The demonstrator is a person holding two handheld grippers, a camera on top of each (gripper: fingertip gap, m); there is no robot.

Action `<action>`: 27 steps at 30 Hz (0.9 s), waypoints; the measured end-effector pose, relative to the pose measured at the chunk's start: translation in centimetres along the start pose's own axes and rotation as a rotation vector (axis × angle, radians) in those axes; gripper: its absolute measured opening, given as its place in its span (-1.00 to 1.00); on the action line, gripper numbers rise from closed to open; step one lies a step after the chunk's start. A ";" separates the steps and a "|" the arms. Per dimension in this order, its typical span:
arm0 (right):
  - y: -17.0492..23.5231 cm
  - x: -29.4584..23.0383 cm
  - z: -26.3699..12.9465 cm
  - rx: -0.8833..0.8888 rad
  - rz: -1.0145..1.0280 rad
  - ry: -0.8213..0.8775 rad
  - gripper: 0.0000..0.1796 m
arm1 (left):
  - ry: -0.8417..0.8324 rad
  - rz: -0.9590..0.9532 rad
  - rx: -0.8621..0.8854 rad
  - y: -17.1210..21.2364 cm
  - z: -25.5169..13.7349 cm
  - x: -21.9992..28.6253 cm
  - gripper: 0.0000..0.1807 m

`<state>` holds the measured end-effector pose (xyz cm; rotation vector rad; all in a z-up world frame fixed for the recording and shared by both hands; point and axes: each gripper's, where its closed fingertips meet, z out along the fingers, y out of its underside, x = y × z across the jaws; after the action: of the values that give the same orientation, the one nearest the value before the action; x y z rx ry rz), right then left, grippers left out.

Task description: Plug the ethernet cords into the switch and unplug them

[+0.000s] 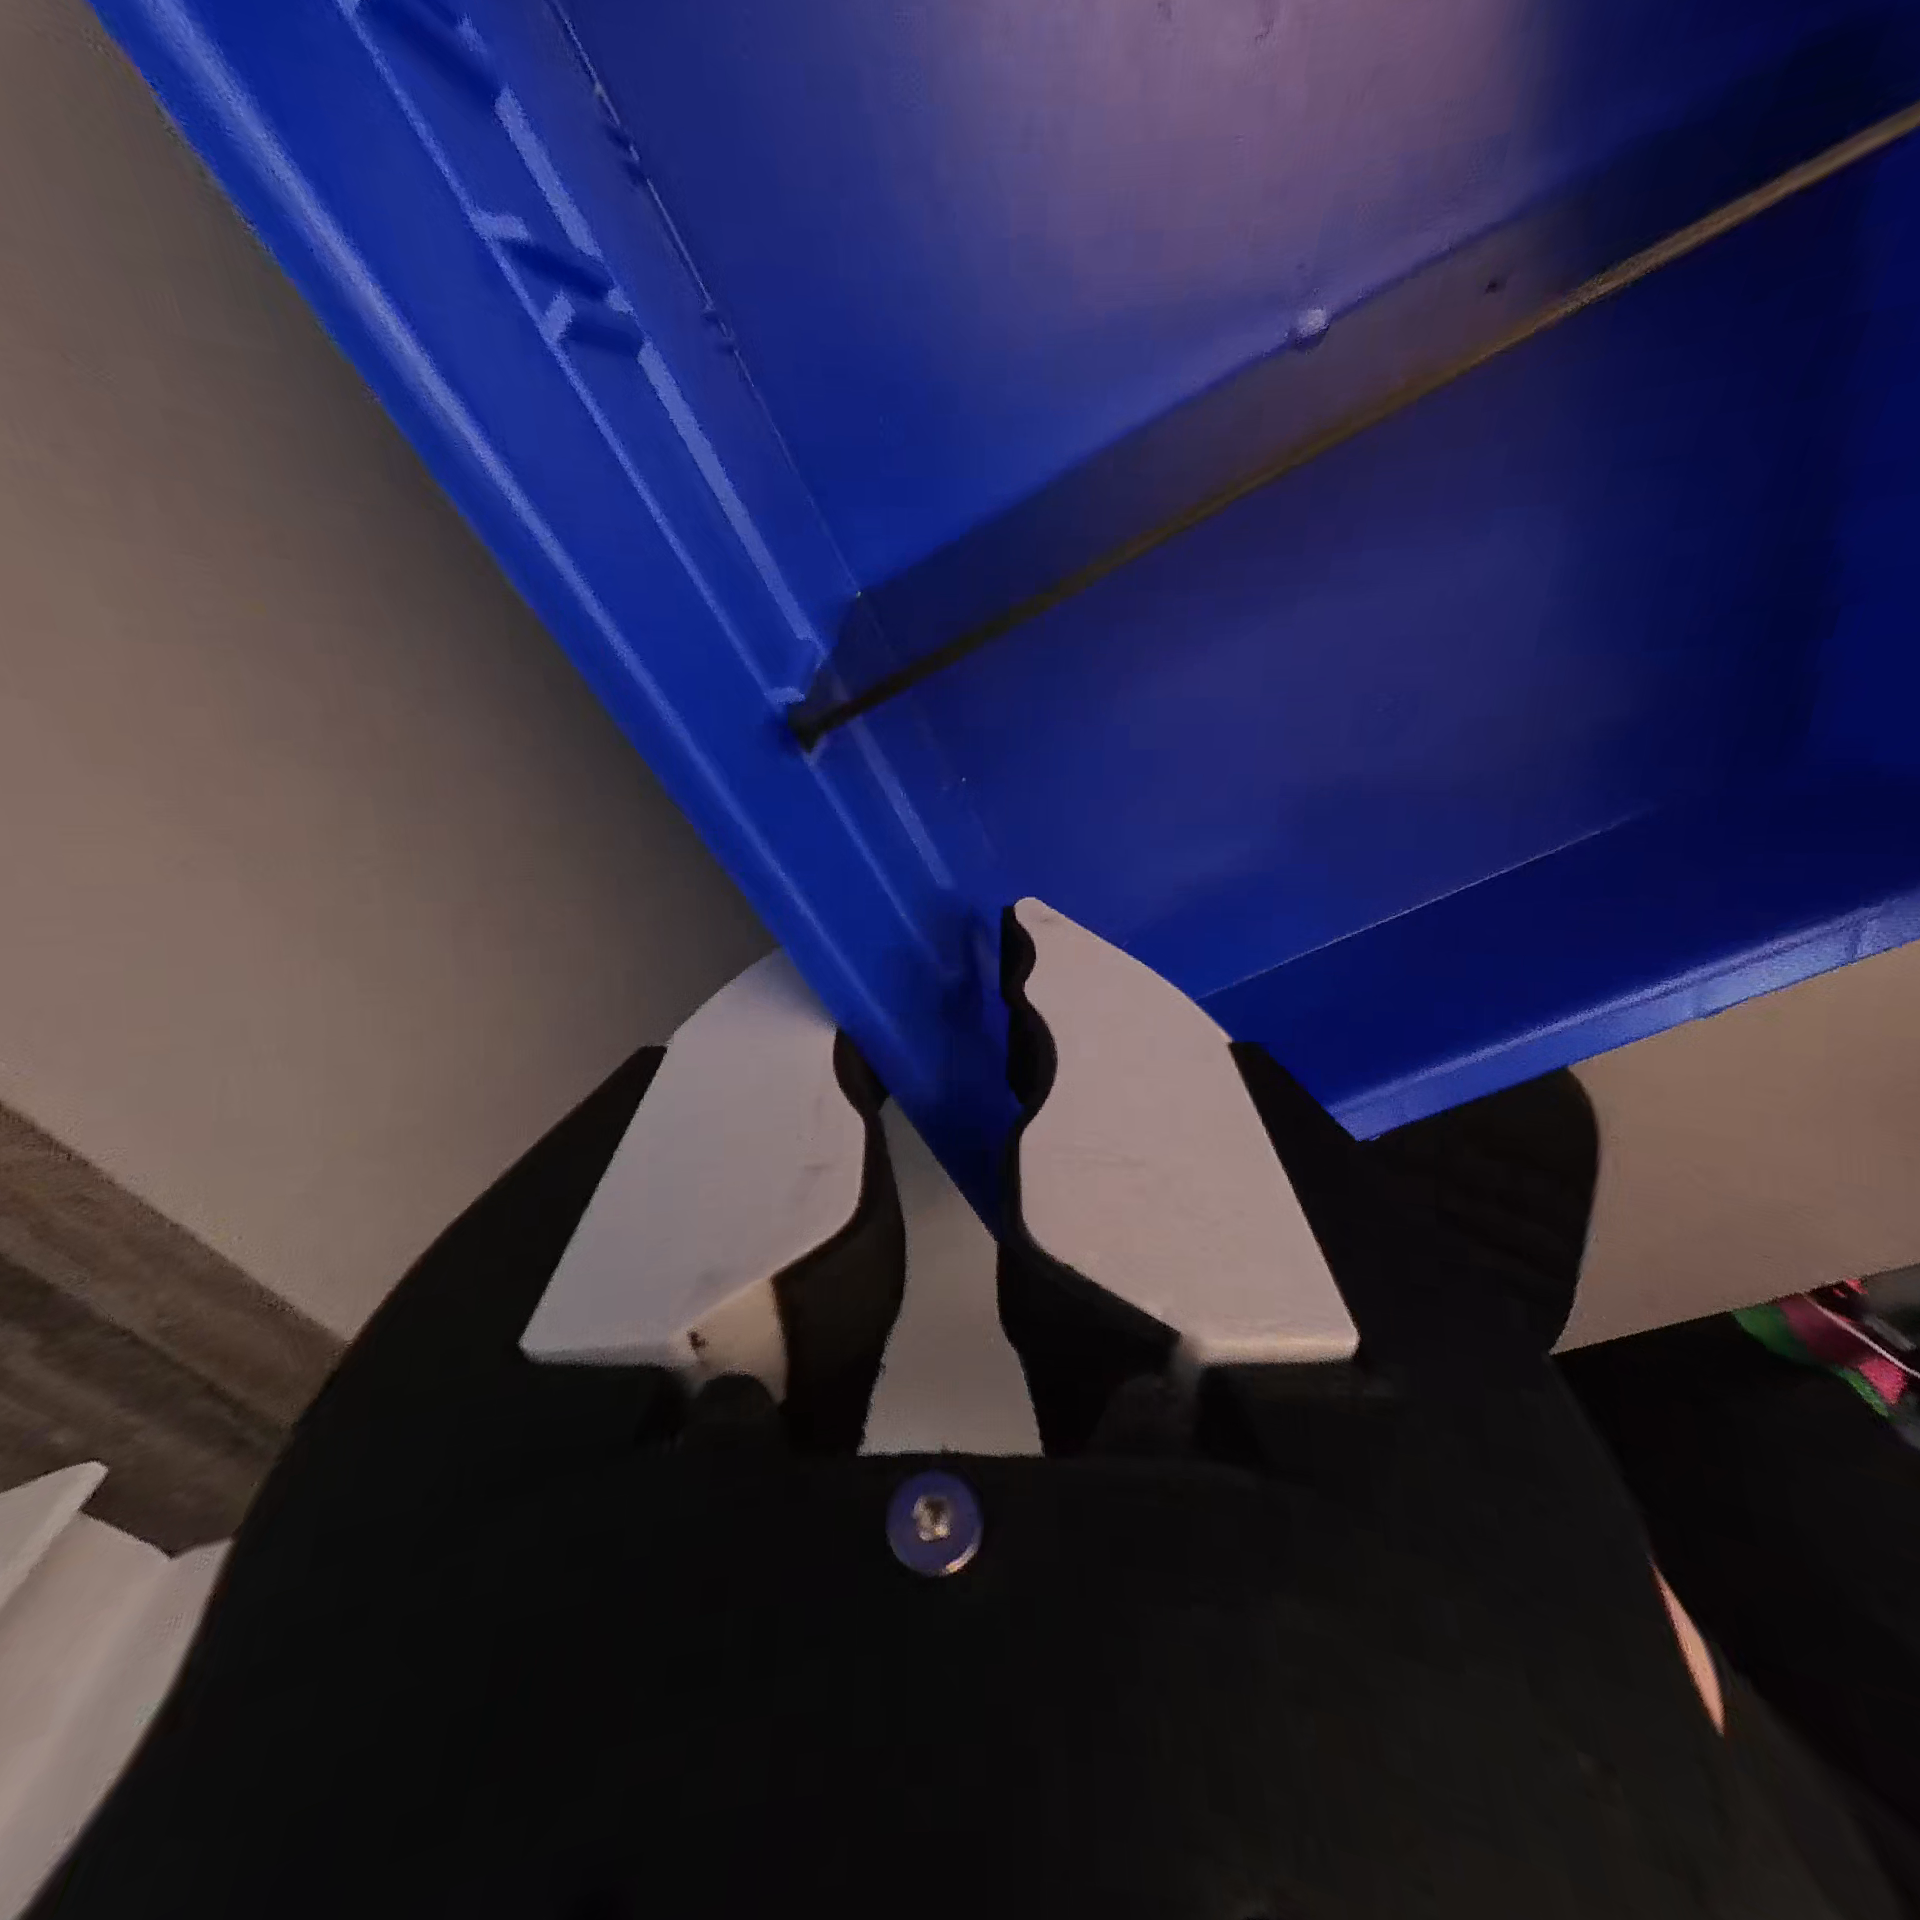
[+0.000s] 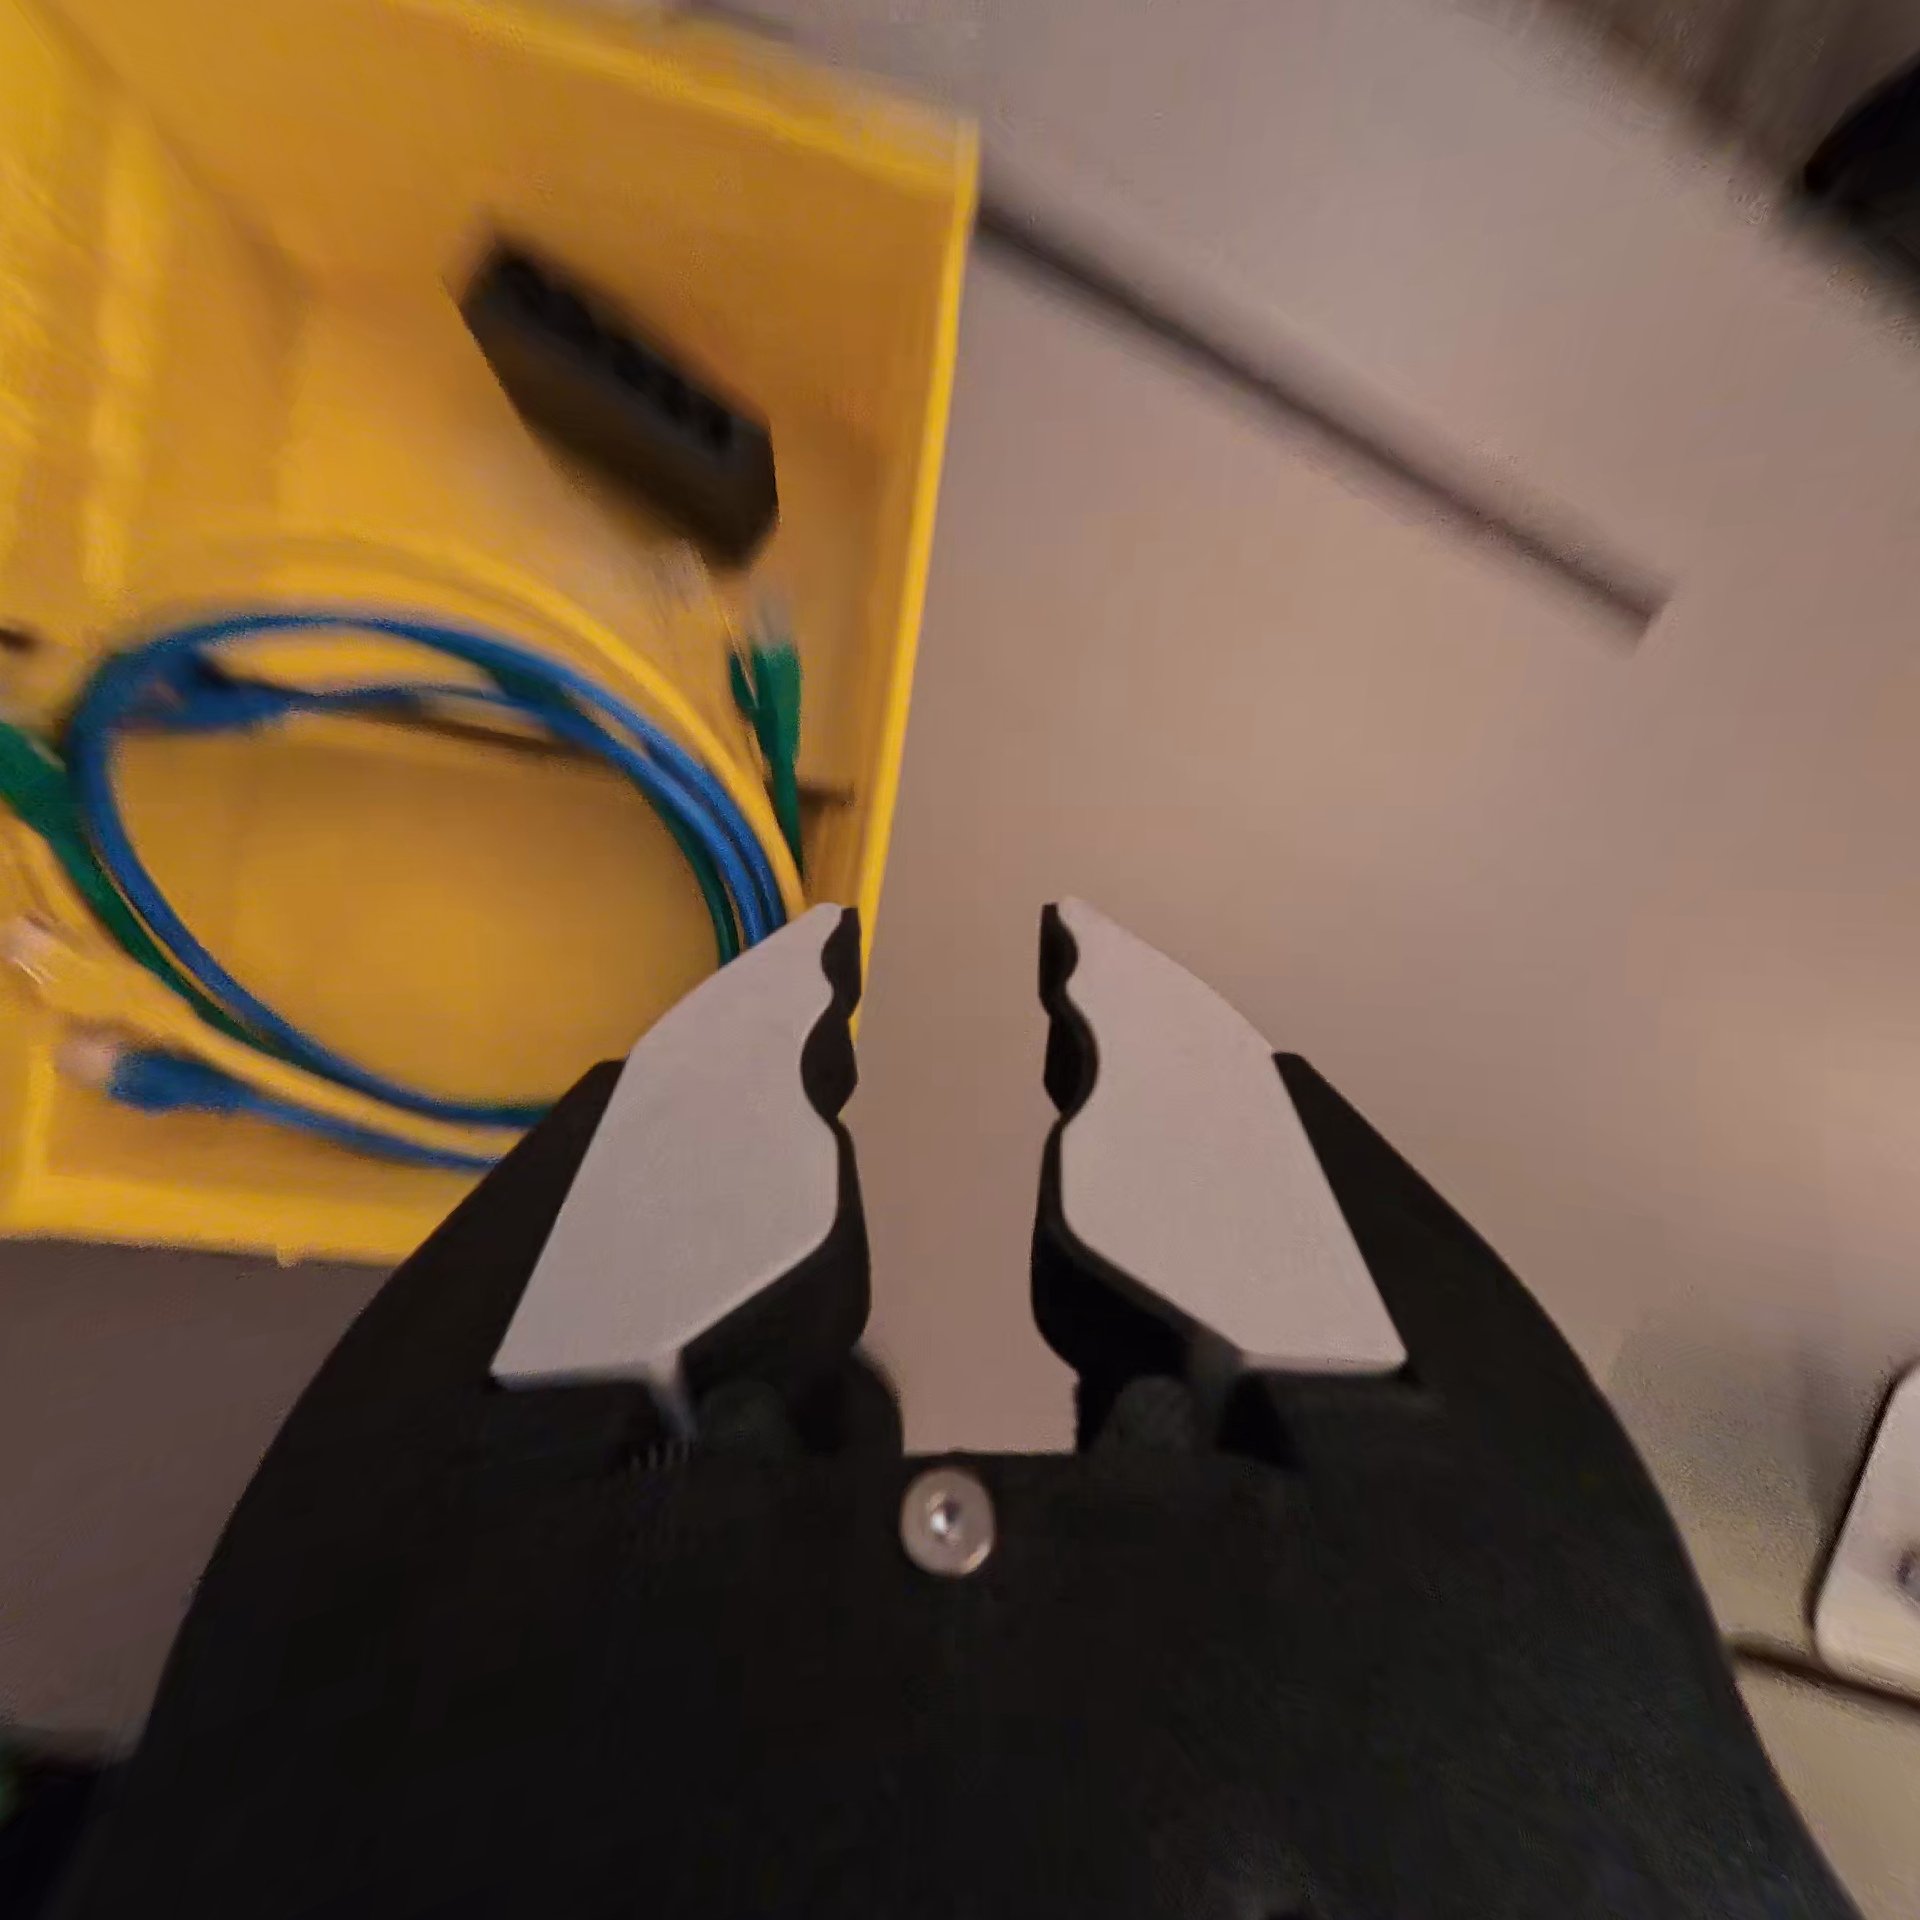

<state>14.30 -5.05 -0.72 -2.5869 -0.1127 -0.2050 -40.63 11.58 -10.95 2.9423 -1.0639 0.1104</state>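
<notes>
My left gripper is shut on the side wall of a blue bin near its corner, one finger outside and one inside. A thin dark divider crosses the bin's inside. In the right wrist view a yellow bin holds a black switch lying at its far end. Coiled blue cords, a green cord and a yellow cord lie in front of the switch, none plugged in. My right gripper is open and empty, just outside the yellow bin's right wall.
Both bins rest on a pale table. A dark seam crosses the table to the right of the yellow bin. A white object sits at the lower right. Grey floor shows past the table's left edge. Across from one pair of fingers to the other is roughly 60 cm.
</notes>
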 end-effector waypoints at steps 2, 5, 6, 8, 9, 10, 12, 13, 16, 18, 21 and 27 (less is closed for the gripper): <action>-5.4 -1.6 -3.7 0.332 -0.064 0.037 -0.57 | 0.050 0.024 -0.010 -0.5 0.1 1.8 -0.84; -11.7 -9.7 -10.7 0.914 -0.237 -0.107 -0.36 | 0.067 0.079 -0.063 -0.5 0.3 4.0 -0.80; -12.4 -12.6 -12.4 1.077 -0.250 -0.179 -0.24 | 0.061 0.101 -0.076 -0.6 0.2 4.5 -0.77; -12.3 -19.0 -12.2 1.102 -0.315 -0.401 -0.19 | 0.077 0.140 -0.086 -0.8 0.0 6.0 -0.73; -11.9 -21.7 -10.5 0.993 -0.325 -0.482 -0.17 | 0.092 0.155 -0.085 -0.8 -0.2 6.7 -0.73; -11.6 -23.9 -8.6 0.894 -0.327 -0.527 -0.18 | 0.097 0.169 -0.086 -0.7 -0.5 7.2 -0.74; -11.2 -27.0 -4.4 0.720 -0.327 -0.565 -0.24 | 0.087 0.204 -0.072 -0.5 -1.2 7.9 -0.80; -11.0 -27.8 -2.0 0.614 -0.314 -0.553 -0.26 | 0.076 0.220 -0.048 -0.5 -1.7 8.2 -0.82; -9.5 -28.8 3.6 0.251 -0.249 -0.555 -0.31 | 0.021 0.242 0.025 -0.2 -3.5 8.2 -0.81; -8.0 -29.4 5.2 0.041 -0.194 -0.597 -0.31 | 0.003 0.255 0.099 -0.3 -4.9 8.4 -0.85; -6.3 -29.6 7.1 -0.139 -0.171 -0.544 -0.32 | -0.032 0.275 0.208 -0.5 -7.0 8.8 -0.89; -5.2 -32.2 9.6 -0.366 -0.003 -0.543 -0.33 | -0.068 0.381 0.335 -0.4 -9.4 10.3 -0.92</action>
<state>-16.91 3.17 -11.60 -2.9383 -0.2981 0.5286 -33.03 5.64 -0.80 2.9917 -1.7652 0.2109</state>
